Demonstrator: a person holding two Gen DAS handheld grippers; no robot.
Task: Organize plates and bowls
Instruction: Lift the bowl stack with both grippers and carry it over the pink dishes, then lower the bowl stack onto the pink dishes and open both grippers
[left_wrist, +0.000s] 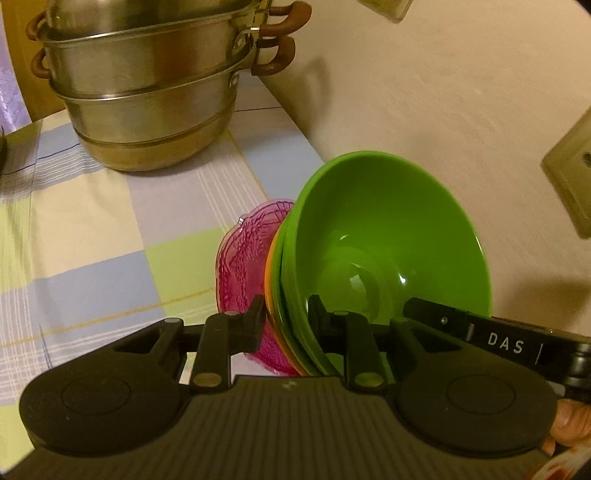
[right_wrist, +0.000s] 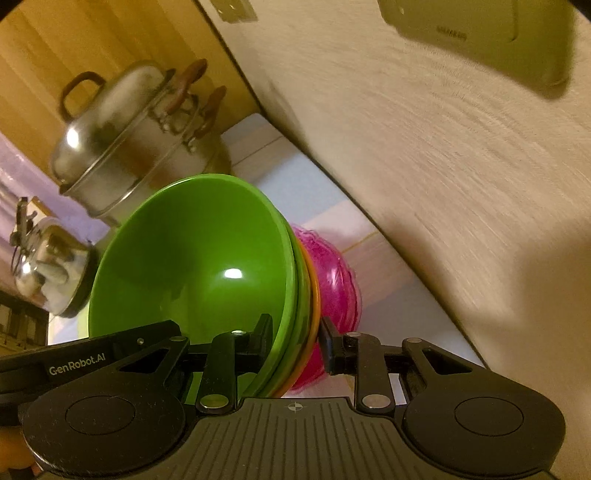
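A nested stack is held on edge above the checked tablecloth (left_wrist: 110, 236), close to the wall (left_wrist: 424, 92): a green bowl (left_wrist: 388, 236) innermost, a second green rim, an orange rim (left_wrist: 269, 280), and a pink glass dish (left_wrist: 243, 266) outermost. The stack's rims are clamped between the narrowly parted jaws of the left gripper (left_wrist: 286, 321) and the right gripper (right_wrist: 295, 339). Farther back, a lidded steel steamer pot (left_wrist: 147, 92) is seen.

I see a steel steamer pot (left_wrist: 147, 92) with brown handles standing on the checked cloth (left_wrist: 92, 221) of the surface. A kettle (right_wrist: 48, 273) sits near it. Wall sockets (left_wrist: 570, 173) sit on the cream wall (left_wrist: 443, 92).
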